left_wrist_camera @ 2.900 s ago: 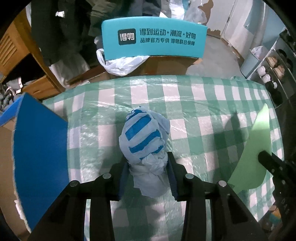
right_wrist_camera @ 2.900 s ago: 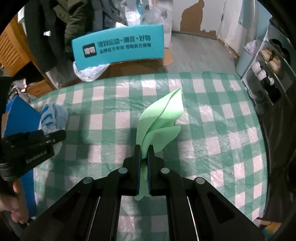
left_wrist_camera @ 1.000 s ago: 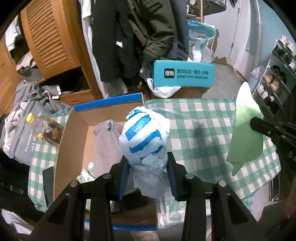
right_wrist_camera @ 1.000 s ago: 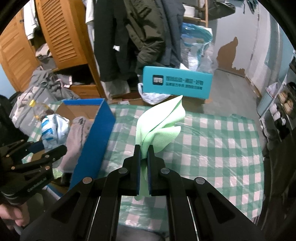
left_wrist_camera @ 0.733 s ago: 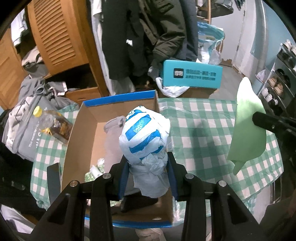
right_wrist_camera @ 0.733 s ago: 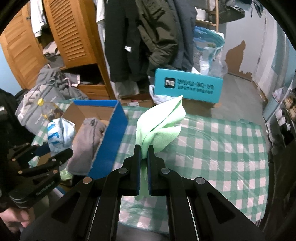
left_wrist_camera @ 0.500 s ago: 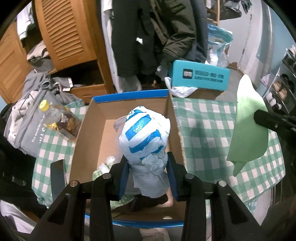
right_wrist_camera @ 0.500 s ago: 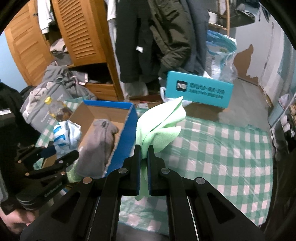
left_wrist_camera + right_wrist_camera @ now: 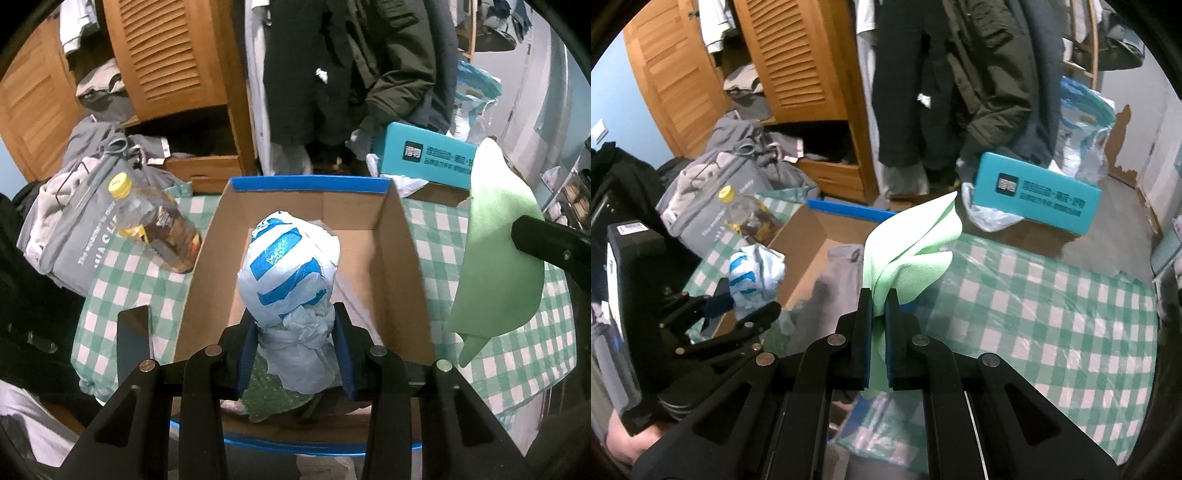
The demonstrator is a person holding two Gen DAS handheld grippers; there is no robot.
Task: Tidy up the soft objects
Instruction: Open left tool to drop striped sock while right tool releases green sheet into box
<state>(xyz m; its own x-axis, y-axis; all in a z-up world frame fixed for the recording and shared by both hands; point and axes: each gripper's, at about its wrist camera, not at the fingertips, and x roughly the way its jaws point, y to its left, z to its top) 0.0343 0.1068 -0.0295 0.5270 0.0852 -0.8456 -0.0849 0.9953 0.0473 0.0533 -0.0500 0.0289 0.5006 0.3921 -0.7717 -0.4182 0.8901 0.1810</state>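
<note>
Your left tool is part-open, pads clamped on the crumpled, knotted neck of a white plastic bundle with blue stripes; the bundle is bulbous and crinkly. It hangs directly over the open brown cardboard box with blue rim, which sits under and ahead of that tool.

Your right tool is nearly shut, pinching a soft pale-green cloth, smooth and folded into two upright pointed flaps. It is held above the green-and-white checked, plastic-covered surface, just right of the box.

Count: two tools, two soft items held, one box. One limp grey garment lies inside the box, left of the right tool.
</note>
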